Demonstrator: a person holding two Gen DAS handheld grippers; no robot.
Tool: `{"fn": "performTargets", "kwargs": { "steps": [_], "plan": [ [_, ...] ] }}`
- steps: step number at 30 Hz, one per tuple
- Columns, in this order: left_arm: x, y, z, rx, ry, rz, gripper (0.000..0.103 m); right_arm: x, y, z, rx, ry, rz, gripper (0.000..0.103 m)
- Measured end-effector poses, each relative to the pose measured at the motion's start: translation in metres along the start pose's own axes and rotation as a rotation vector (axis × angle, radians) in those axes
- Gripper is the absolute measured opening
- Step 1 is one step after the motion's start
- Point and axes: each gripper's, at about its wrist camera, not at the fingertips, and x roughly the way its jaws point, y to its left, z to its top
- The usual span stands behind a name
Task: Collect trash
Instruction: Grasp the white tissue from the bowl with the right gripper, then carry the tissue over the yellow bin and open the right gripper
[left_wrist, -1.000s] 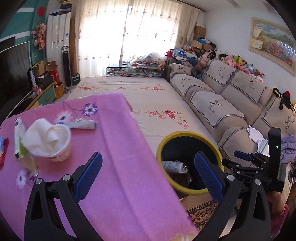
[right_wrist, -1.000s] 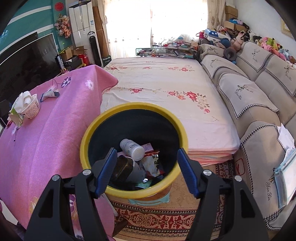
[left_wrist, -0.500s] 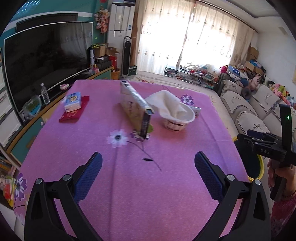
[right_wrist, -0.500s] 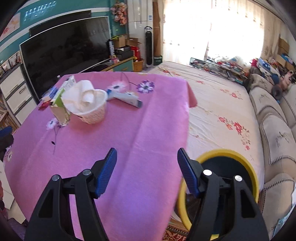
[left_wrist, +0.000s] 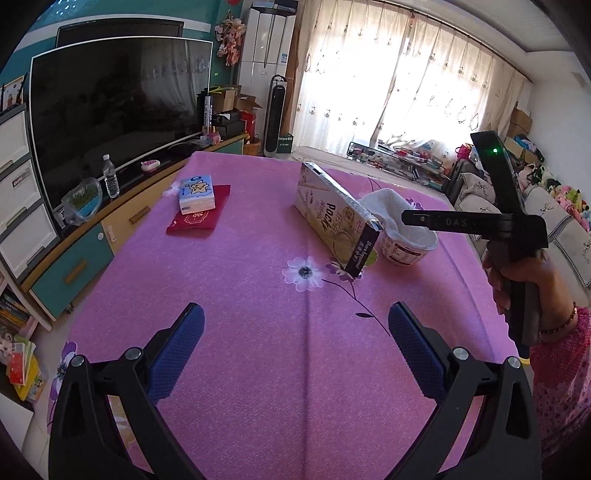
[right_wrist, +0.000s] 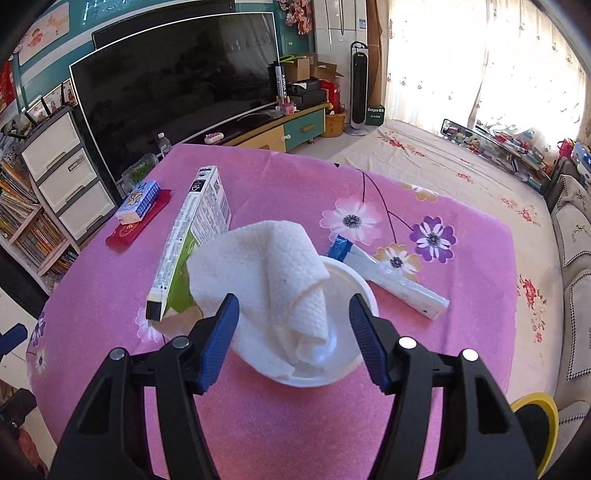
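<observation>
A table draped in a pink floral cloth (left_wrist: 258, 369) fills both views, with a large black television (left_wrist: 110, 110) standing behind it on a teal and yellow cabinet. Spread wide with nothing between its blue pads, the left gripper (left_wrist: 295, 350) hangs above the bare near half of the cloth. The right gripper (right_wrist: 293, 339), seen from the side in the left wrist view, hovers released over a white plastic bowl (right_wrist: 343, 369) with a crumpled white paper towel (right_wrist: 273, 280) in it, its fingers straddling the towel without touching. A long green and white Pocky box (left_wrist: 336, 218) leans just left of the bowl, and a flattened white and blue tube (right_wrist: 388, 280) lies just beyond it. A blue tissue pack (left_wrist: 197, 194) rests on a red packet (left_wrist: 199, 218) at the far left. A yellow bin rim (right_wrist: 539, 406) peeks in beside the table, bottom right.
</observation>
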Motion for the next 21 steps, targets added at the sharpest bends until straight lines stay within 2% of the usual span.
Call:
{"fn": "performTargets", "kwargs": {
  "steps": [3, 5, 8, 9, 10, 15, 21],
  "plan": [
    [0.001, 0.003, -0.001, -0.01, 0.005, -0.003, 0.098, 0.012, 0.004, 0.007, 0.008, 0.016, -0.005, 0.054],
    [0.001, 0.004, -0.002, -0.014, 0.009, -0.006, 0.098, 0.018, 0.002, 0.009, 0.023, 0.029, -0.012, 0.049],
    [0.003, 0.006, -0.003, -0.019, 0.013, -0.009, 0.098, 0.023, -0.004, 0.006, 0.043, 0.05, -0.007, 0.026],
    [0.004, 0.005, -0.003, -0.019, 0.014, -0.01, 0.098, 0.025, -0.005, 0.005, 0.046, 0.059, -0.001, 0.012],
    [0.004, 0.005, -0.003, -0.018, 0.014, -0.011, 0.098, 0.026, -0.006, 0.004, 0.053, 0.066, 0.01, 0.006],
    [0.006, 0.001, -0.004, -0.01, 0.022, -0.011, 0.098, 0.005, -0.006, 0.005, 0.06, 0.008, 0.021, 0.005],
    [0.007, -0.009, -0.006, 0.016, 0.025, -0.009, 0.098, -0.052, 0.002, 0.014, 0.044, -0.115, 0.027, 0.005]
  ]
}}
